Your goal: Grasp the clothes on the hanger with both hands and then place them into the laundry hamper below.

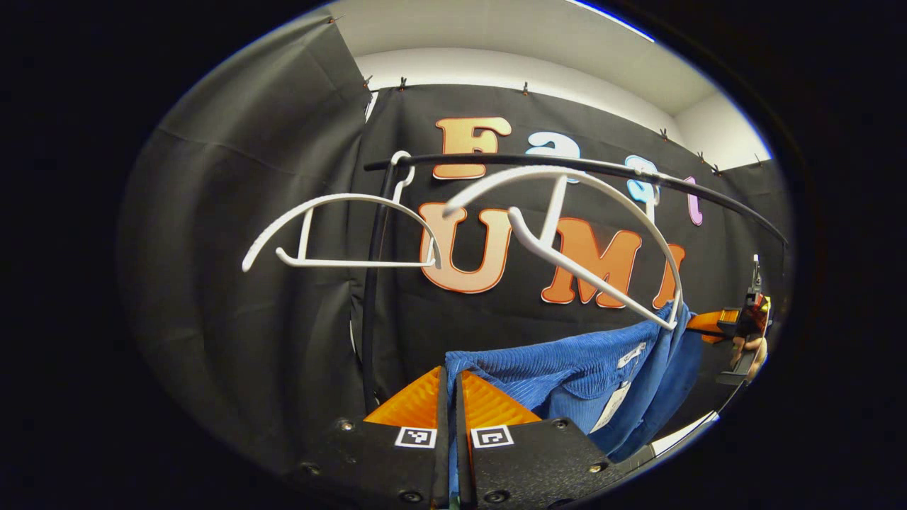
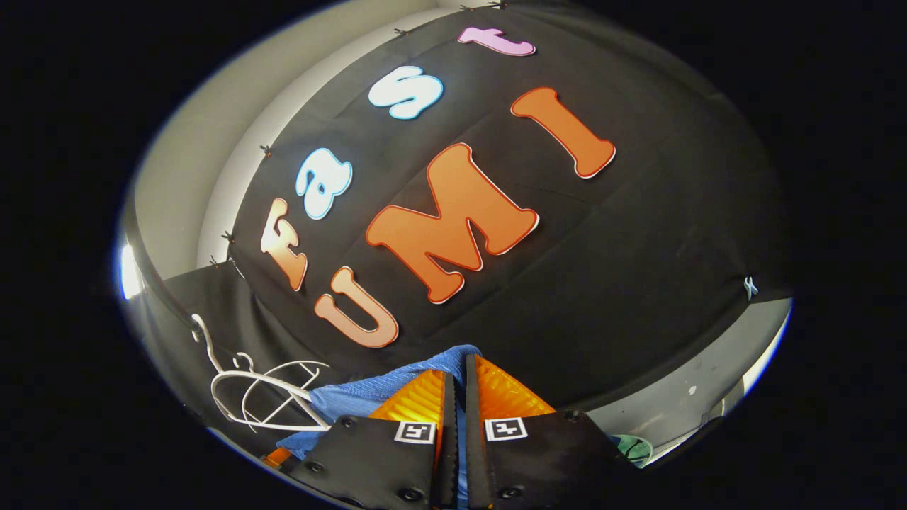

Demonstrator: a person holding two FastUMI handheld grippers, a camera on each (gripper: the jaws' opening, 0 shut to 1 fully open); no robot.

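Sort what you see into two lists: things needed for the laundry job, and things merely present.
Part of the job:
- blue garment
- hanger it hangs from
- left hand-held gripper
- right hand-held gripper

Merely present:
- bare hanger
- black rail
- black cloth wall

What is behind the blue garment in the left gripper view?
Behind the blue garment hangs the black cloth wall, and above it a white hanger on the black rail. The cloth hides whatever lies below it.
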